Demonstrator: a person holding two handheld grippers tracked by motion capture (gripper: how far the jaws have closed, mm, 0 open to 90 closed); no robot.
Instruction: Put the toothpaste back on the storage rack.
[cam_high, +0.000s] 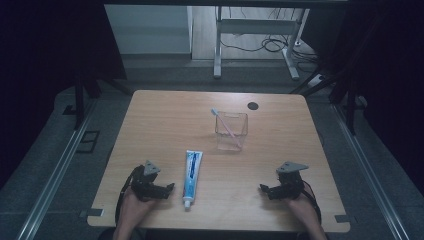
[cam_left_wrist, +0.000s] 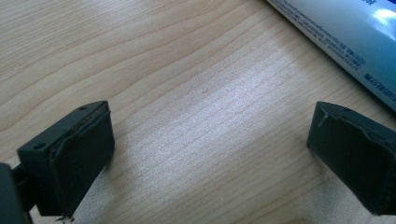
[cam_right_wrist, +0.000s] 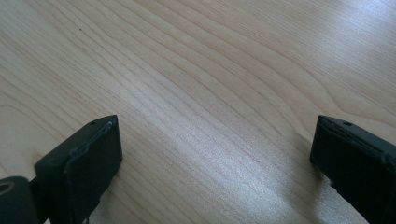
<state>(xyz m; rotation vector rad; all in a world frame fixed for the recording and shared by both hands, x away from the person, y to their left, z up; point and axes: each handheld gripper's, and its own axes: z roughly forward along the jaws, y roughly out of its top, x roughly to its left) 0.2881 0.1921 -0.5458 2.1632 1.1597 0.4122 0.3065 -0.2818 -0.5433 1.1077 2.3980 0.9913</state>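
Resting low near the table's (cam_high: 150, 115) front edge, both grippers gape empty; left gripper (cam_high: 167, 188) sits just beside the toothpaste tube (cam_high: 191, 176), probably lining up a grab.

Toothpaste tube (cam_high: 191, 177) lies on table (cam_high: 165, 120), near front edge, cap toward me. My left gripper (cam_high: 167, 189) just left of tube; my right gripper (cam_high: 264, 189) well apart on tube's right. Cup (cam_high: 231, 131) stands behind tube, toward table centre; toothbrush (cam_high: 223, 121) leans inside cup. Round hole (cam_high: 253, 105) behind cup, near far edge.
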